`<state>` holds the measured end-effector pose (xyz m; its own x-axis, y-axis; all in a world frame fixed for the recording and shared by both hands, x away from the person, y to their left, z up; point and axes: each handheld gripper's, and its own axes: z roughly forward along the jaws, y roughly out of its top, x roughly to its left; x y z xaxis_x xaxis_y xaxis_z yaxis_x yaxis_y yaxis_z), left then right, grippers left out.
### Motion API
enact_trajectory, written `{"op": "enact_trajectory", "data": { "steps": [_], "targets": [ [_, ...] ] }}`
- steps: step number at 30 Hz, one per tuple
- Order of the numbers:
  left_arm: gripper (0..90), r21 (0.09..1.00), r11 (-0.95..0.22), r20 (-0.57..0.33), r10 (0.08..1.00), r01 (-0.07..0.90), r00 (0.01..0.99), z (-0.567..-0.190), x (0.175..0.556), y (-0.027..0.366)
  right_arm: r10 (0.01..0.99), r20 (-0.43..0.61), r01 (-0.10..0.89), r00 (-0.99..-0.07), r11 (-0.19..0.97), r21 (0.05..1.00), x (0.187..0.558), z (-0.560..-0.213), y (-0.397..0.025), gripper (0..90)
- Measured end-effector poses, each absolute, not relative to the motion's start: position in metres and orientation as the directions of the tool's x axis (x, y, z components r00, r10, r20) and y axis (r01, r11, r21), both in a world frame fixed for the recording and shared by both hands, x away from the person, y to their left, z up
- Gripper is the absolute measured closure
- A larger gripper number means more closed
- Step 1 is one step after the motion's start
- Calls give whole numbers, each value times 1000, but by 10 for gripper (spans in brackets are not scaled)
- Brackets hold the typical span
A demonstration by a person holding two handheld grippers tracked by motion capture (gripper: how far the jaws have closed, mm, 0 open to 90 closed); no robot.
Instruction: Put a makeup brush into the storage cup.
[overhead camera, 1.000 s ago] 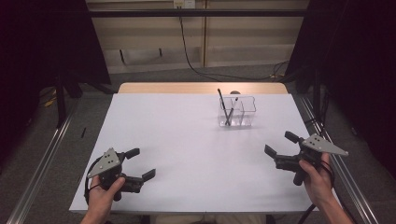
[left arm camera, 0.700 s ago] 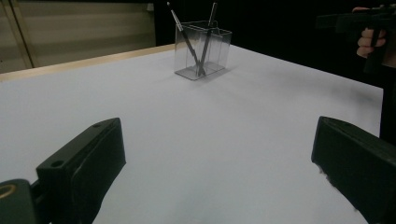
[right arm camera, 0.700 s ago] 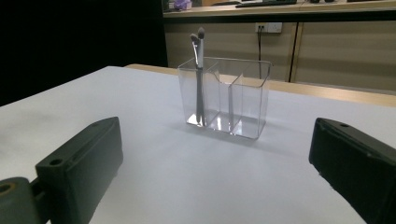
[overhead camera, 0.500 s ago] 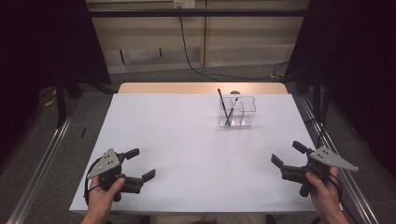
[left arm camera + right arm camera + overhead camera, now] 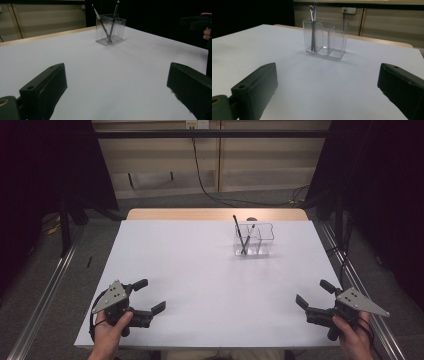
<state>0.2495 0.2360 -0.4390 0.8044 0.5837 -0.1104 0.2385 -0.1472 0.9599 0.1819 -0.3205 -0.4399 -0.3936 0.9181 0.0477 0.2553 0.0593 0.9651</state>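
Both grippers released, low at the near corners of the table.

My left gripper point(image 5: 149, 296) and right gripper point(image 5: 313, 293) hold nothing, jaws spread wide. The clear holder point(image 5: 254, 240) stands well apart toward the table's point(image 5: 200, 270) far side, with two dark pens point(image 5: 242, 236) leaning crossed in one end compartment.

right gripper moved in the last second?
Yes. In the high view the right gripper has pulled back toward the person and outward, away from the clear pen holder, and now sits near the table's near right corner, jaws open.
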Motion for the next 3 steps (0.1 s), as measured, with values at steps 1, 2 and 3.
{"op": "enact_trajectory", "data": {
  "steps": [1, 2, 3],
  "targets": [
    [27, 959, -152, -107, 583, 237, 806, -439, 250, 236, 919, 52, 253, -392, 53, 966, 182, -439, -321, 20],
    [27, 959, -152, -109, 583, 240, 805, -440, 250, 236, 920, 55, 253, -387, 49, 966, 182, -439, -321, 20],
    [27, 959, -153, -109, 583, 240, 805, -440, 250, 236, 921, 58, 256, -385, 46, 966, 182, -439, -322, 20]
  ]
}}
